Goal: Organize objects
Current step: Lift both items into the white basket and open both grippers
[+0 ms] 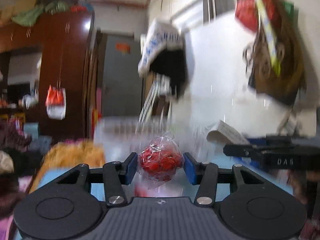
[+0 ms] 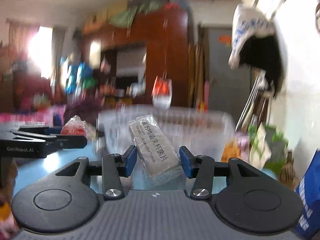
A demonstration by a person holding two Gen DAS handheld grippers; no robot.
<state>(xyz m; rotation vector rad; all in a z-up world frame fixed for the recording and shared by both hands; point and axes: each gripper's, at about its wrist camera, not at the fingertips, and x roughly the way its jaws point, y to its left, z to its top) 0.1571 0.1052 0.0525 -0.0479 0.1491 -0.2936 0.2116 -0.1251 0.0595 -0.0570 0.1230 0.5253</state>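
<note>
My left gripper (image 1: 160, 164) is shut on a clear plastic bag of red round items (image 1: 161, 163) and holds it above the light blue table (image 1: 220, 164). My right gripper (image 2: 158, 161) is shut on a plastic-wrapped grey tablet box with Chinese print (image 2: 155, 150), tilted between the blue pads. The left gripper with its red bag (image 2: 73, 129) also shows at the left of the right wrist view. The right gripper's body (image 1: 276, 156) with the box's end (image 1: 226, 133) shows at the right of the left wrist view. A clear plastic bin (image 2: 166, 124) stands just beyond both grippers.
A wooden wardrobe (image 1: 60, 70) and a grey door (image 1: 122, 76) stand behind. Bags hang on the white wall (image 1: 166, 60). An orange fluffy thing (image 1: 74, 156) lies left of the table. A blue bag (image 2: 308, 196) is at the right. Both views are motion-blurred.
</note>
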